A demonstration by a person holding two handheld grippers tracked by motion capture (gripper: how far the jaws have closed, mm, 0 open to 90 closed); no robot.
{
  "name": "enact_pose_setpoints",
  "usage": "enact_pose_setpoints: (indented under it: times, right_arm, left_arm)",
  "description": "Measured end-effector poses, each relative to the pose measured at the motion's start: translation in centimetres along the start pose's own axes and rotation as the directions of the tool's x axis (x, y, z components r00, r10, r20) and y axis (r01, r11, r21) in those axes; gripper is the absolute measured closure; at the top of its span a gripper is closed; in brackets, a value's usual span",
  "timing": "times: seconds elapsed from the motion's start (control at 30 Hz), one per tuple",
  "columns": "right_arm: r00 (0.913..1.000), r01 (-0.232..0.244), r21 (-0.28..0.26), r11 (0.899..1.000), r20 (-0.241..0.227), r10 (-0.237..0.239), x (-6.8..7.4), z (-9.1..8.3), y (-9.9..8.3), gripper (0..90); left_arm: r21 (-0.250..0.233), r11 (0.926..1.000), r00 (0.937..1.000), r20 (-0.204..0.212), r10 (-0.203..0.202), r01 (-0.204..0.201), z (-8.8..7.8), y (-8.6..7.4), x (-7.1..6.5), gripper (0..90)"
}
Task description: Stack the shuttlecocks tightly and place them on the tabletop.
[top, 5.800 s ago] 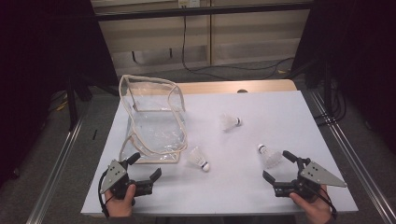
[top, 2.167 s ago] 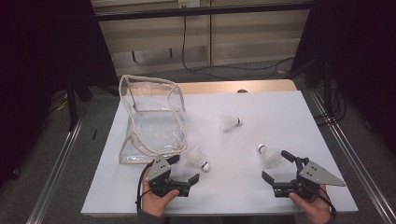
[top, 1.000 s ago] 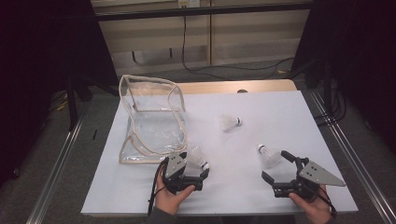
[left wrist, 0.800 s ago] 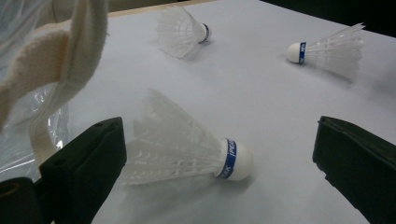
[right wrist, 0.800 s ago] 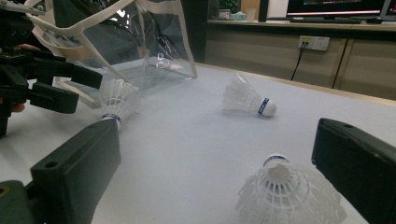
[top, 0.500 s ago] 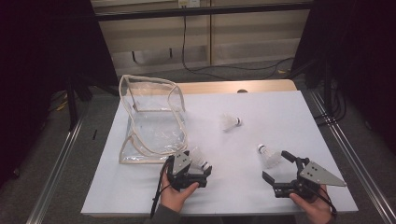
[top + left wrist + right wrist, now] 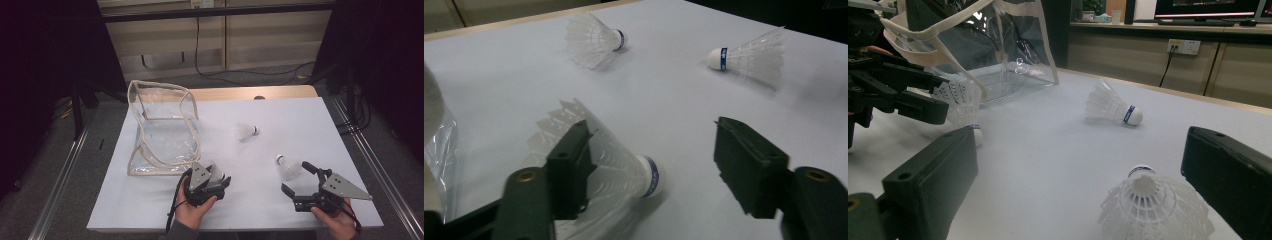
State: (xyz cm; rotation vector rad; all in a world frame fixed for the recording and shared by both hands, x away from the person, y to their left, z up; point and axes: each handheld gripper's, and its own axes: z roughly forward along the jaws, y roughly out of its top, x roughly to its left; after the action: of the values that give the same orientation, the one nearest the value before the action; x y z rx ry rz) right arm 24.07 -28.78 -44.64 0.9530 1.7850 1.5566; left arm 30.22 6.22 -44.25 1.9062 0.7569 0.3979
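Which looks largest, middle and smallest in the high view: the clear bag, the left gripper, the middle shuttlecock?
1. Clear bag, by far the largest.
2. Left gripper, jaws just been closing around a shuttlecock.
3. Middle shuttlecock, smallest.

The gripper sits nearer the camera, which may enlarge it a little.

Clear bag (image 7: 165, 127), white table (image 7: 300, 120)

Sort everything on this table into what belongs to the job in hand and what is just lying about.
In the job:
- white feather shuttlecock between the left gripper's jaws, which have just been closing on it; only one jaw touches
- clear plastic zip bag with cream trim

Lying about for now:
- white shuttlecock mid-table
- white shuttlecock before the open right gripper
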Motion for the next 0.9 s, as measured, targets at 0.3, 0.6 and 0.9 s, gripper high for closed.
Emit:
enact_pose_setpoints:
  times: [0.3,0.6,0.9]
  right_arm:
    - [1.0,0.002,0.0,1.0,-0.001,-0.002,0.0,0.0,0.0,1.3]
    - [1.0,-0.003,-0.004,1.0,0.005,0.003,-0.2,-0.2,0.0,1.4]
    - [1.0,-0.005,-0.004,1.0,0.003,0.005,-0.2,-0.2,0.0,1.6]
  left_arm:
    - [-0.001,0.9996,0.9995,0.018,-0.028,0.028,0.5,0.4,0.0,64.9]
    - [0.01,0.9997,0.999,0.038,-0.024,0.023,1.4,0.8,-0.4,78.8]
    - [0.016,0.9997,0.9994,0.026,-0.021,0.02,1.9,1.3,-0.7,87.2]
